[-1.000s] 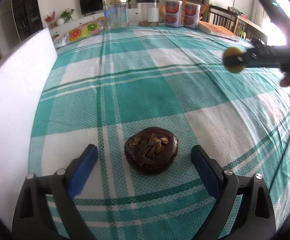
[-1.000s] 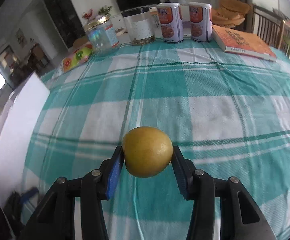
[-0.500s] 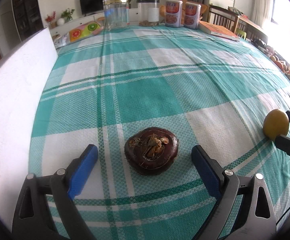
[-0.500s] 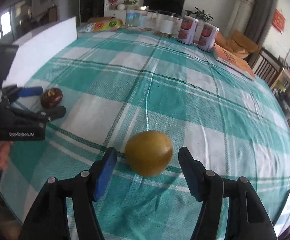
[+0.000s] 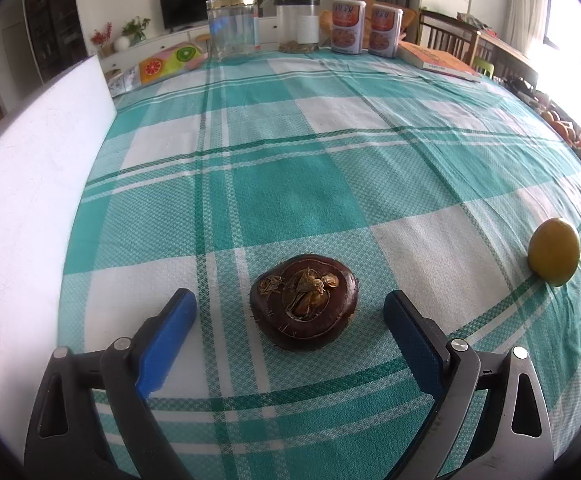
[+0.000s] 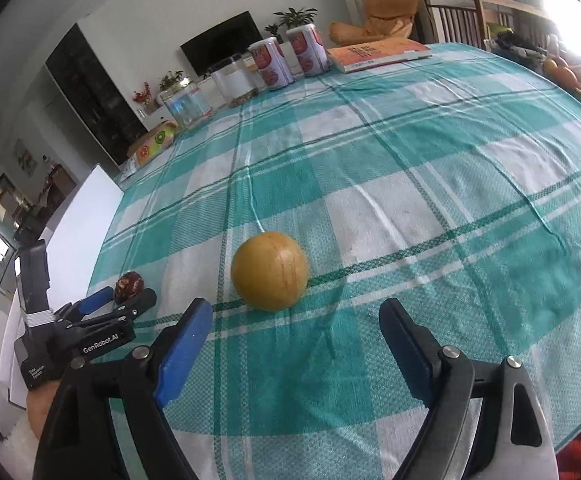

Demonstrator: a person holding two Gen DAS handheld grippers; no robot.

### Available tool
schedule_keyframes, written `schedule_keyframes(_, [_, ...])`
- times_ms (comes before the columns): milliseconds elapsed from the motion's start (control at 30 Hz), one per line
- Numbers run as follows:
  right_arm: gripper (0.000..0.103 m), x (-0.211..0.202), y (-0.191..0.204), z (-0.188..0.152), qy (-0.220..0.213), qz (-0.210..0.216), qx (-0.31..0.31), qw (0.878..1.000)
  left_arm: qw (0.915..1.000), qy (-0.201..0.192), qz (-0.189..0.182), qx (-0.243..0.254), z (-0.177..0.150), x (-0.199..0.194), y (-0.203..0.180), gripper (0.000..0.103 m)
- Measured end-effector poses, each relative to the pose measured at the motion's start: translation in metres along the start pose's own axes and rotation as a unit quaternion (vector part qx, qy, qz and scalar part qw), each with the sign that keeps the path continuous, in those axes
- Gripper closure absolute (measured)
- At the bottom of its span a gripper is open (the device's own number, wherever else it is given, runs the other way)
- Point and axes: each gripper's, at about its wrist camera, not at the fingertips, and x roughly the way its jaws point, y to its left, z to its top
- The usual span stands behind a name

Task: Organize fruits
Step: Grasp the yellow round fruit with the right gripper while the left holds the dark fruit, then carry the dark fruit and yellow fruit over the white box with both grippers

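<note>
A dark brown water chestnut lies on the teal checked tablecloth, between and just ahead of the open fingers of my left gripper. A yellow round fruit rests on the cloth just ahead of my open right gripper, clear of both pads. The same yellow fruit shows at the right edge of the left wrist view. The right wrist view shows the left gripper around the chestnut at far left.
Clear jars, two printed cans and an orange book stand along the far edge. A white board borders the left side. Oranges lie off the table's right.
My right gripper lowered the yellow fruit onto the cloth, opened, and drew back from it. The left gripper and chestnut have not moved.
</note>
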Motion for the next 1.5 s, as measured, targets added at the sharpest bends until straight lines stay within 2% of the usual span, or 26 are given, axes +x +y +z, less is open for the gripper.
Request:
schedule_keyframes(267, [0.018, 0.004, -0.017, -0.001, 0.003, -0.003, 0.041, 0.999, 1.0000, 0.001, -0.008, -0.001, -0.001, -0.001, 0.001, 0.008])
schedule_keyframes(333, [0.018, 0.004, -0.017, 0.000, 0.000, -0.002, 0.036, 0.999, 0.9988, 0.011, -0.048, 0.001, -0.002, -0.006, 0.007, 0.008])
schedule_keyframes(400, [0.018, 0.000, -0.016, -0.001, -0.009, 0.001, 0.032, 0.999, 0.9945, 0.017, -0.101, -0.022, -0.006, -0.015, 0.020, 0.008])
schedule_keyframes(467, [0.018, -0.002, -0.014, 0.000, -0.014, 0.005, 0.028, 1.000, 0.9903, 0.019, -0.131, -0.043, -0.010, -0.020, 0.030, 0.008])
schedule_keyframes(533, [0.018, 0.003, -0.009, 0.002, -0.008, 0.006, 0.017, 1.000, 0.9910, 0.013, -0.128, -0.037, -0.012, -0.021, 0.028, 0.008])
schedule_keyframes(700, [0.018, 0.029, 0.012, 0.016, 0.003, 0.012, -0.012, 1.000, 0.9962, 0.006, -0.086, 0.012, -0.002, -0.011, 0.000, 0.011])
schedule_keyframes(733, [0.018, 0.037, 0.014, 0.018, 0.015, 0.011, -0.010, 1.000, 0.9968, 0.005, -0.078, 0.015, 0.000, -0.010, -0.004, 0.016])
schedule_keyframes(767, [0.018, 0.043, 0.016, 0.019, 0.024, 0.014, -0.005, 1.000, 0.9979, 0.005, -0.062, 0.018, 0.002, -0.009, -0.005, 0.042])
schedule_keyframes(800, [0.018, 0.048, 0.017, 0.020, 0.028, 0.015, -0.002, 0.999, 0.9988, 0.001, -0.041, 0.027, 0.002, -0.009, -0.007, 0.054])
schedule_keyframes(833, [0.018, 0.050, 0.018, 0.021, 0.026, 0.013, -0.002, 1.000, 0.9986, 0.002, -0.044, 0.028, 0.002, -0.010, -0.006, 0.054])
schedule_keyframes(867, [0.029, 0.051, 0.020, 0.022, 0.026, 0.018, -0.006, 0.999, 0.9984, 0.003, -0.051, 0.023, 0.001, -0.011, -0.004, 0.054])
schedule_keyframes(900, [0.052, 0.054, 0.022, 0.022, 0.043, 0.014, -0.009, 0.999, 0.9981, 0.006, -0.059, 0.018, -0.001, -0.014, -0.001, 0.054])
schedule_keyframes(967, [0.053, 0.051, 0.022, 0.022, 0.046, 0.018, 0.000, 0.999, 0.9953, 0.016, -0.095, -0.006, -0.005, -0.029, 0.006, 0.054])
schedule_keyframes(1067, [0.054, 0.037, 0.033, 0.020, 0.050, 0.051, 0.012, 0.997, 0.9800, 0.020, -0.191, -0.051, -0.011, -0.073, 0.018, 0.054])
schedule_keyframes(1133, [0.054, 0.025, 0.059, 0.022, 0.050, 0.086, -0.008, 0.995, 0.9682, 0.005, -0.241, -0.066, -0.010, -0.112, 0.030, 0.054])
schedule_keyframes(1200, [0.053, 0.013, 0.101, 0.024, 0.050, 0.131, -0.039, 0.989, 0.9611, -0.021, -0.263, -0.082, -0.004, -0.148, 0.049, 0.054])
schedule_keyframes(1267, [0.053, 0.003, 0.151, 0.025, 0.052, 0.176, -0.080, 0.980, 0.9613, -0.057, -0.250, -0.102, 0.003, -0.180, 0.078, 0.054])
schedule_keyframes(1367, [0.053, -0.006, 0.235, 0.018, 0.071, 0.242, -0.157, 0.955, 0.9692, -0.096, -0.175, -0.145, 0.006, -0.206, 0.138, 0.054])
schedule_keyframes(1433, [0.053, -0.006, 0.287, 0.006, 0.090, 0.270, -0.210, 0.936, 0.9724, -0.097, -0.109, -0.182, 0.001, -0.205, 0.182, 0.054])
schedule_keyframes(1500, [0.053, -0.001, 0.334, -0.010, 0.101, 0.274, -0.268, 0.918, 0.9721, -0.071, -0.050, -0.218, -0.010, -0.190, 0.222, 0.054])
